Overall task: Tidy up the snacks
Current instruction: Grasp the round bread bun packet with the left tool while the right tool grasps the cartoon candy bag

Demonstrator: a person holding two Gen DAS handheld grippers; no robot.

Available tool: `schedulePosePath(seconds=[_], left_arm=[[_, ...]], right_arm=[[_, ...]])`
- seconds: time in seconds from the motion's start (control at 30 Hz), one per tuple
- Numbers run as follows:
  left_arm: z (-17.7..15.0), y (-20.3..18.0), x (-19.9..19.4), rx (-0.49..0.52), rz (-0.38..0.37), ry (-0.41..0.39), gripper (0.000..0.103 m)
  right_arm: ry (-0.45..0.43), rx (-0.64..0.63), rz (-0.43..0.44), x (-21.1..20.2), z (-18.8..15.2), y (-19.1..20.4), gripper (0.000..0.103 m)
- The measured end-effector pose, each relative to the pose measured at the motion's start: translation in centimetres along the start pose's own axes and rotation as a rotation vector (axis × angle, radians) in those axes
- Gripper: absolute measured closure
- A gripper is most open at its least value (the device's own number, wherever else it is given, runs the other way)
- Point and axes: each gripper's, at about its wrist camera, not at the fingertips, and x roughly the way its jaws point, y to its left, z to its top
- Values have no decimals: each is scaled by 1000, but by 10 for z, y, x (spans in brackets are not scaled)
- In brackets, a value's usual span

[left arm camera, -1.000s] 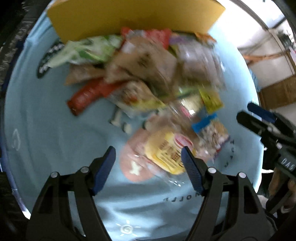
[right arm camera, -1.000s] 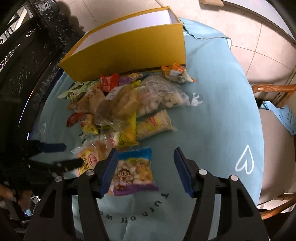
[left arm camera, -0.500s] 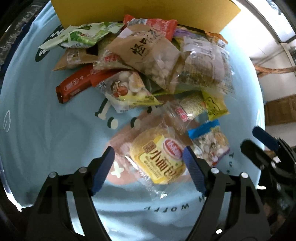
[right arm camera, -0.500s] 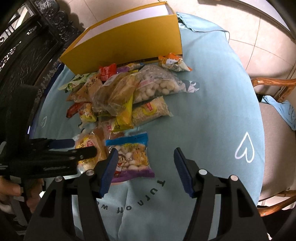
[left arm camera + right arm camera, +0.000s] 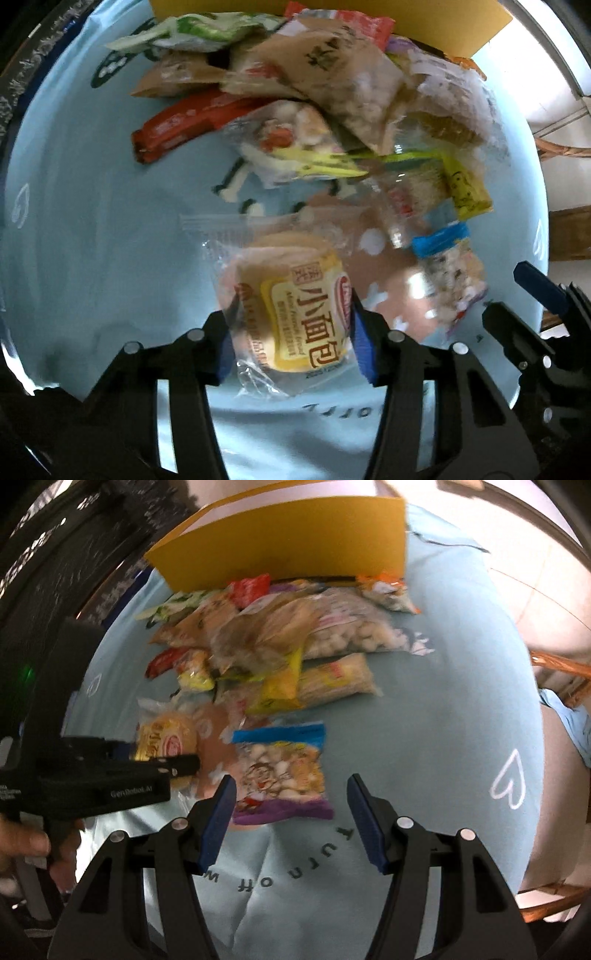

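Your left tool has its fingers closed in against both sides of the bun pack, which lies on the blue counter at the near edge of the snack pile; whether it is pinched firm or only touched you cannot tell from here. Judge the pack light and soft: a puffed film bag around a bun that will squash, with slick wrap that can slide, so take it across the middle with a gentle squeeze, not by the crimped end. Your right tool hangs wide open and holds nothing, with the blue-topped pack just ahead, between its fingers and flat on the counter, beside the bun pack. The yellow box stands behind the pile, well apart from both tools.
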Motion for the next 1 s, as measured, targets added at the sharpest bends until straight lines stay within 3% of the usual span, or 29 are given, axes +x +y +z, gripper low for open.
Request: schedulePosePath(seconds=[0.27,0.43,0.57,0.67,1.0], left_arm=[[-6,32,-3,3,-23,-11,51],[-7,35,-2,18,-22,-19,51],[-8,16,-6,26,-7,-23,50],[-7,6,-7,45,7,-13,51],[-2,20,-50,49,-12,-100,51]], right_arm=[[56,-55,-81,39,6,23,40],[64,-66,-137,48,6,22,40],[56,-92,-182,54,6,28,43],[51,-48,-129,49,9,22,51],[-40,30,-13,-3,15,3,53]])
